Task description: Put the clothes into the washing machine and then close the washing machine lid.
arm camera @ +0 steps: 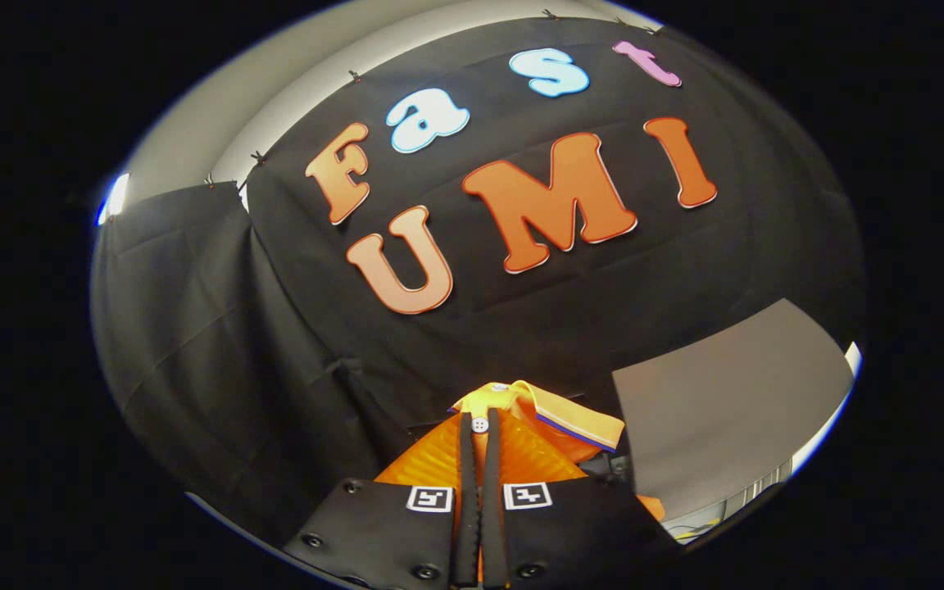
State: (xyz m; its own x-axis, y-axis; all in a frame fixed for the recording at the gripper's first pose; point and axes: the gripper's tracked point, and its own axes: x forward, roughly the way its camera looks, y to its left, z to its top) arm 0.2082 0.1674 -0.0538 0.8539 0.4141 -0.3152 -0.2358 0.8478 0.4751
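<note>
Gripper (479, 426) clamped on orange shirt (521, 455), fabric pinched between both fingers, collar bunched just beyond fingertips, grey lid (726, 393) alongside.

The gripper (478, 426) is pinching an orange shirt (521, 451) between its two closed fingers, near a small white button (480, 424). The yellow collar (574, 418) is hanging just beyond the fingertips. A grey panel (726, 410) is standing beside it.
</note>
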